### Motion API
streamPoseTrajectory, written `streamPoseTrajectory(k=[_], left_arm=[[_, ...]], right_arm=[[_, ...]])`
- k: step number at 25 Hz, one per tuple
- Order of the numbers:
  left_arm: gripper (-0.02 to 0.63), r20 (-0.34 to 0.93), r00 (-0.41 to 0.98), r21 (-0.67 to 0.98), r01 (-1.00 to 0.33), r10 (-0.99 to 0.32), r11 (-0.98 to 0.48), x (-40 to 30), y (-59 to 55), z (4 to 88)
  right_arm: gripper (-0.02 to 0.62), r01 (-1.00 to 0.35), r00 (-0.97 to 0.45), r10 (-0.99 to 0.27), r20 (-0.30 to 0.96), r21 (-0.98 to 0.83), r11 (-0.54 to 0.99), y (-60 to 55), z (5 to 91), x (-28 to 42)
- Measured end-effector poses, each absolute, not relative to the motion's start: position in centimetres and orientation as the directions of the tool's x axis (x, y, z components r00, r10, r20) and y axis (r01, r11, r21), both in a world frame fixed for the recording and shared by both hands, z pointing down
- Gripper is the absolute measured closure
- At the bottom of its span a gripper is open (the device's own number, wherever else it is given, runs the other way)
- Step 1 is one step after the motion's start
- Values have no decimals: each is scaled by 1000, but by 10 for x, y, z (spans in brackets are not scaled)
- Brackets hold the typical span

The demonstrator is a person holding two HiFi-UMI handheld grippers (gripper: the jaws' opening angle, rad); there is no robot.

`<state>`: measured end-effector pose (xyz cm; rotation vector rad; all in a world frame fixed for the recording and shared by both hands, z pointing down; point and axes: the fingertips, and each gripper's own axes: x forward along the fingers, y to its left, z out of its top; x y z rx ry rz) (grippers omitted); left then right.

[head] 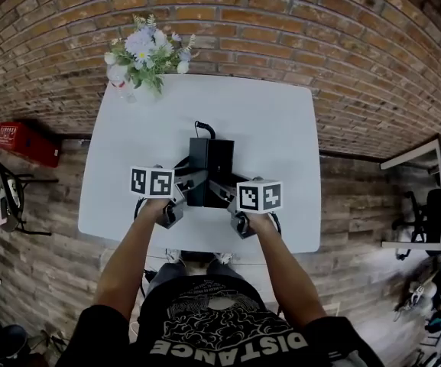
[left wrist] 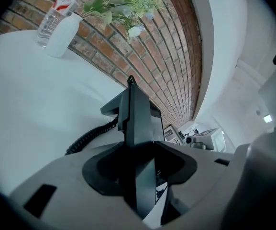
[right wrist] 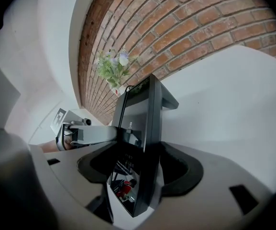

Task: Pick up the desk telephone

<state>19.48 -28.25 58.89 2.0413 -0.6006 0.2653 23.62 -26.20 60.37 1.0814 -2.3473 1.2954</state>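
A black desk telephone (head: 209,167) stands in the middle of a white table (head: 270,128), its cable running off the back. My left gripper (head: 193,180) reaches in at its left side and my right gripper (head: 222,188) at its right. In the left gripper view the phone's thin edge (left wrist: 135,123) runs straight between the jaws of the left gripper (left wrist: 140,176), which close on it. The right gripper (right wrist: 138,176) likewise clamps the phone's other edge (right wrist: 147,119). The phone's coiled cord (left wrist: 87,138) lies on the table. Its underside is hidden, so I cannot tell whether it rests on the table.
A vase of flowers (head: 147,52) and a plastic water bottle (left wrist: 56,13) stand at the table's far left corner against a brick wall. A red box (head: 29,144) lies on the floor at left, and another desk (head: 426,197) stands at right.
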Motion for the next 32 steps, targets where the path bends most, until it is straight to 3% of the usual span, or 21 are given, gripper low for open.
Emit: streamPoseTrajectory(k=[14,32], left_arm=[[411,398,835,741,-537,-380,-403,186,-278,571],[411,222,810,594,-553,-542,-584,165,-303,427]], right_arm=[[339,-716,-689,-513,513,-593,368,-261,584,232],[339,-720,-685,-655,319,-435,540,-290,439,214]])
